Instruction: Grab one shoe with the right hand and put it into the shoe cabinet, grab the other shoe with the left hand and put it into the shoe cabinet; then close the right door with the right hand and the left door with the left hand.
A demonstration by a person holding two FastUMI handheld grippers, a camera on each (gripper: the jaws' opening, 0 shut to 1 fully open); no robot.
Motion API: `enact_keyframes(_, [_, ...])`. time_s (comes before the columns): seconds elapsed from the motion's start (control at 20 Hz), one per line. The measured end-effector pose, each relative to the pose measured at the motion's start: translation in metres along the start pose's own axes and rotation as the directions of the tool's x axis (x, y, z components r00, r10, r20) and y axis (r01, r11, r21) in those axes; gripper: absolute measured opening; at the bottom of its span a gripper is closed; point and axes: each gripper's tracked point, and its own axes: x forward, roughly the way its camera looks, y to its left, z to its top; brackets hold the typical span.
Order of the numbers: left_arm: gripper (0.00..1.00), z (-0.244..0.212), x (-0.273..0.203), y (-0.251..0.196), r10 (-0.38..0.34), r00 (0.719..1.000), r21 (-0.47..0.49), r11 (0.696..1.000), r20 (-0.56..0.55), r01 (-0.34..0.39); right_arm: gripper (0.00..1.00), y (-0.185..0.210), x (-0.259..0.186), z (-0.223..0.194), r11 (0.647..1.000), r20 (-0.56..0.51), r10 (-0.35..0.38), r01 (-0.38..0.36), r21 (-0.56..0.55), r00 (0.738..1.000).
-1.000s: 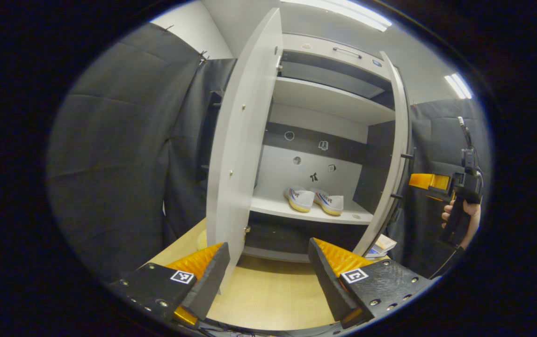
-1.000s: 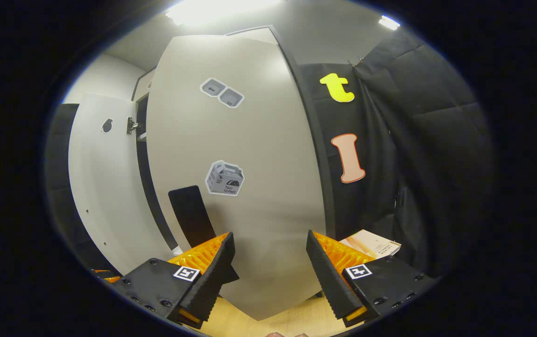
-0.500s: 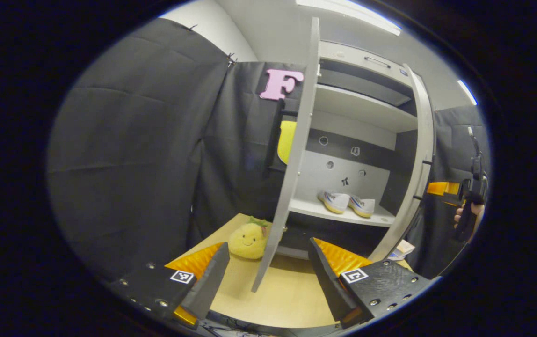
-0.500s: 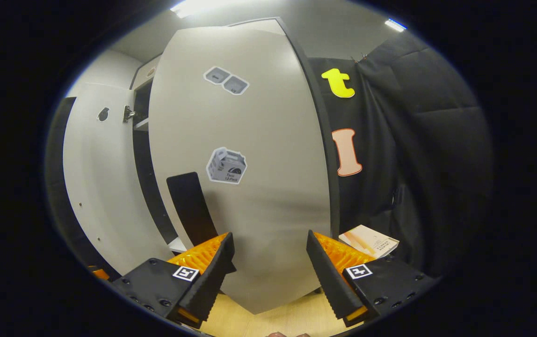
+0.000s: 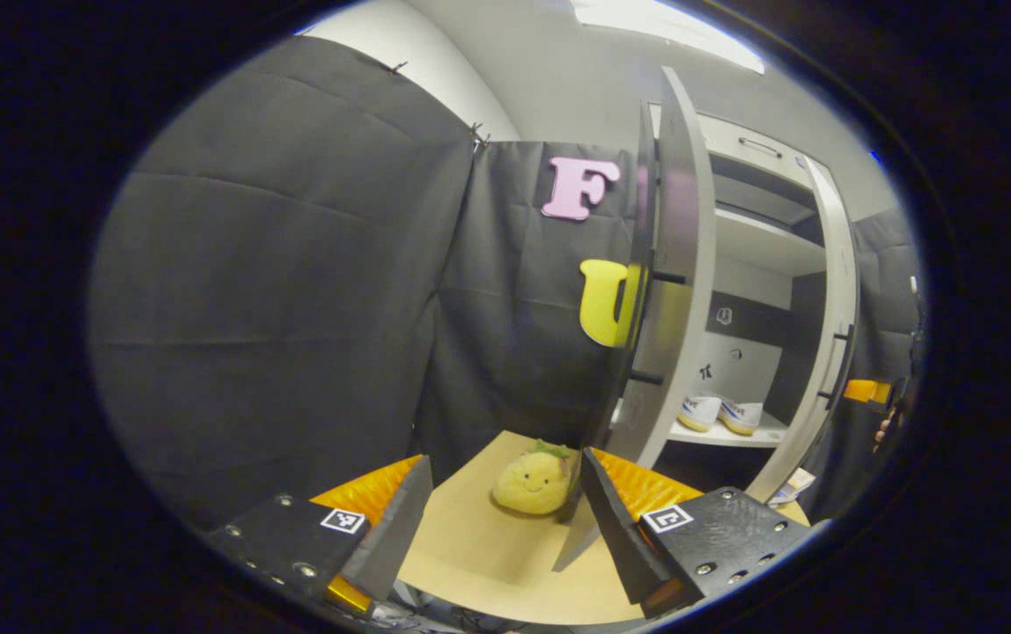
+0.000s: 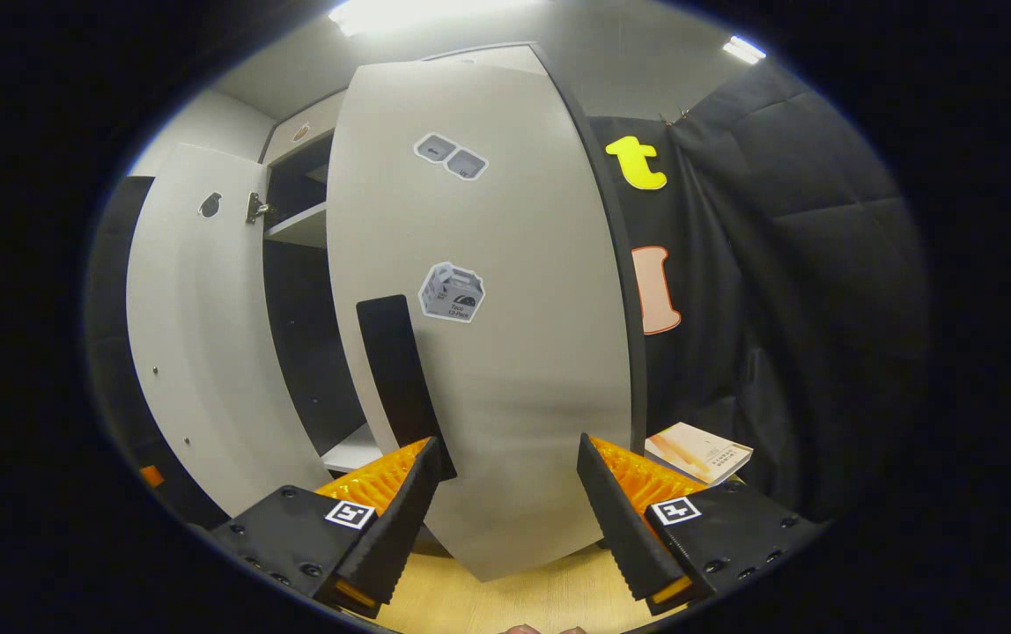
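Two white shoes [image 5: 721, 412] sit side by side on a shelf inside the grey shoe cabinet [image 5: 765, 246]. Both doors stand open. In the left gripper view the left door [image 5: 677, 291] is seen nearly edge-on, just right of my open left gripper [image 5: 505, 519], and the right door [image 5: 833, 335] stands beyond. The right gripper [image 5: 867, 392] shows small behind that door. In the right gripper view my open right gripper [image 6: 505, 519] faces the right door's outer face [image 6: 514, 370], close to its black handle [image 6: 395, 370]. The left door's inner face [image 6: 197, 335] lies to the left.
A yellow plush toy [image 5: 532, 482] lies on the wooden table [image 5: 479, 555] by the left door's foot. A book [image 6: 699, 449] lies on the table right of the right door. Black cloth walls close in both sides.
My left gripper has swung leftwards round the left door, from facing the cabinet's inside to looking along the door's edge; the plush toy came into view. The right gripper stays at the right door's outer face.
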Motion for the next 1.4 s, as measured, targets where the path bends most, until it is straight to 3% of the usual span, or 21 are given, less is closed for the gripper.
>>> enact_keyframes(0.2, [0.97,0.033,0.022,0.026,0.022,0.998,-0.001,1.000,0.065,-0.022,0.98,-0.005,-0.007,-0.016,1.000,-0.017,-0.015,0.015,-0.003,1.000])
enact_keyframes(0.35, [0.97,0.053,0.042,0.030,-0.007,0.995,0.023,1.000,0.102,0.005,0.98,-0.017,-0.011,-0.028,0.999,-0.040,-0.048,0.048,0.002,0.998])
enact_keyframes(0.75, [0.96,0.109,0.107,-0.021,-0.211,0.962,0.060,0.977,0.175,0.203,0.98,-0.052,-0.031,-0.043,0.988,-0.071,-0.154,0.154,-0.006,0.985])
enact_keyframes(0.95, [0.96,0.117,0.132,-0.064,-0.362,0.917,0.109,0.931,0.167,0.347,0.98,-0.061,-0.038,-0.046,0.981,-0.078,-0.192,0.191,-0.015,0.978])
enact_keyframes(1.1, [0.95,0.115,0.140,-0.082,-0.420,0.895,0.106,0.907,0.146,0.408,0.98,-0.065,-0.039,-0.051,0.978,-0.089,-0.207,0.206,-0.021,0.974])
enact_keyframes(1.4, [0.98,0.097,0.146,-0.094,-0.466,0.882,0.002,0.884,0.071,0.467,0.98,-0.064,-0.033,-0.064,0.977,-0.126,-0.209,0.203,-0.063,0.970])
